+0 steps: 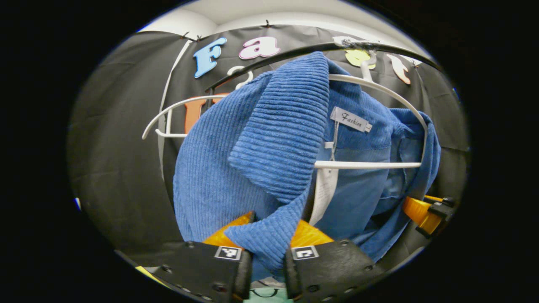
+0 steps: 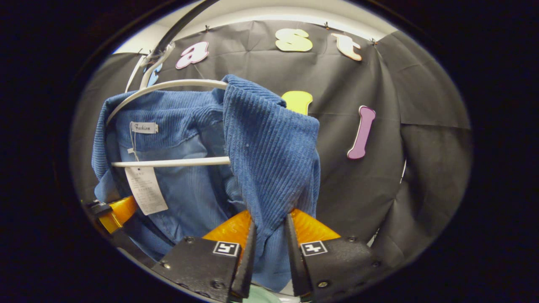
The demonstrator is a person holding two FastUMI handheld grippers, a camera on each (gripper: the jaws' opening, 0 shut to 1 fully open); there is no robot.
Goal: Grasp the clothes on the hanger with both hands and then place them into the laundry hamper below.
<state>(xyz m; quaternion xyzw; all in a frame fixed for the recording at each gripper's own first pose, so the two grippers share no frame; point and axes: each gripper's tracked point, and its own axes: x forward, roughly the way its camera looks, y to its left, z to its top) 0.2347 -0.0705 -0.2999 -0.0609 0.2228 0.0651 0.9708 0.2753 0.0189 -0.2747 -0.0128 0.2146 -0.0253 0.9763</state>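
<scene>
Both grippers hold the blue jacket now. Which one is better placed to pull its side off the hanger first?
Probably the left gripper: there the blue jacket has already slid off the white hanger arm, which sticks out bare. The right gripper side looks still draped over it.

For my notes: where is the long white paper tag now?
In the left gripper view, the long white paper tag hangs inside the blue corduroy garment, below the white plastic hanger's crossbar.

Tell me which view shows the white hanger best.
Left gripper view: the white hanger shows its hook, both arms and crossbar above the blue jacket. Right gripper view has it partly draped, one arm hidden by cloth.
</scene>
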